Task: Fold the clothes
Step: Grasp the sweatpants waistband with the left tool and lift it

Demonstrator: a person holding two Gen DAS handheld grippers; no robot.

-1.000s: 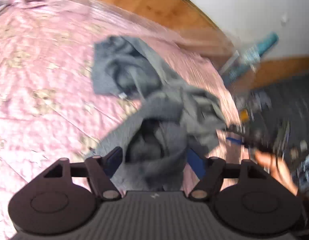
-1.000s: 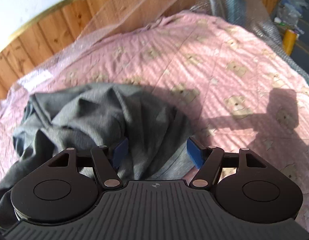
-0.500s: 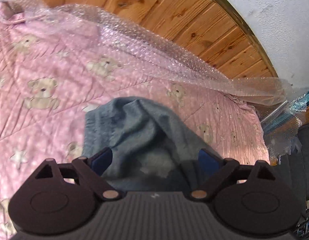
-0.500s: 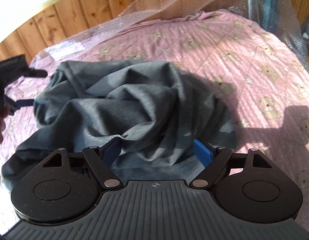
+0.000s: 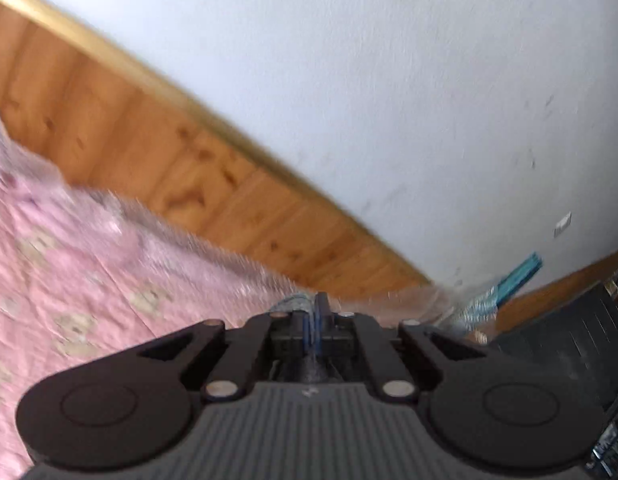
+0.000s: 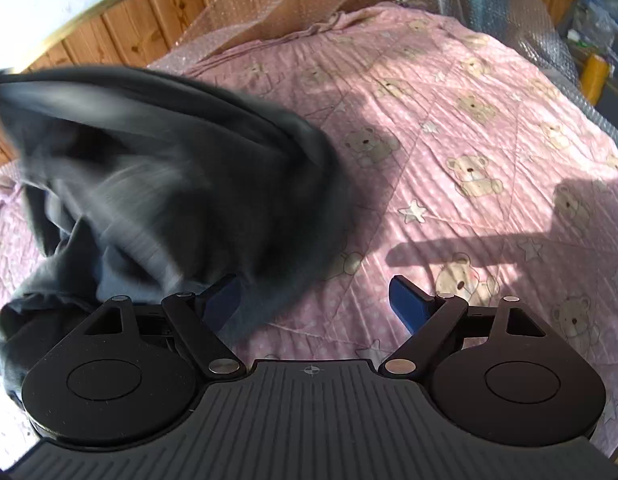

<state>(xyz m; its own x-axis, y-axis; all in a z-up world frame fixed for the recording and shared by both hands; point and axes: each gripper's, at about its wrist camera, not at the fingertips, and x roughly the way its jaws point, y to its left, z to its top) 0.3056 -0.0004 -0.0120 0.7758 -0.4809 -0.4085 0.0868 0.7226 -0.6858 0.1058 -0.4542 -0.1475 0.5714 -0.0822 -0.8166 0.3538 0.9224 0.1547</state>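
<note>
Grey garment point(image 6: 161, 184) is seen blurred on the pink teddy-bear bedspread point(image 6: 469, 128) — no readable writing. Left gripper point(image 5: 318, 312) is pressed together on a sliver of grey fabric; right gripper point(image 6: 315, 300) is spread wide, nothing pinched.

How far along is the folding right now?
Nothing is folded yet: the grey garment is a rumpled heap on the pink bedspread. In hand: the left gripper is shut, a sliver of grey cloth at its tips, one edge lifted. The right gripper is open, empty. Spreading flat and folding remain.
</note>
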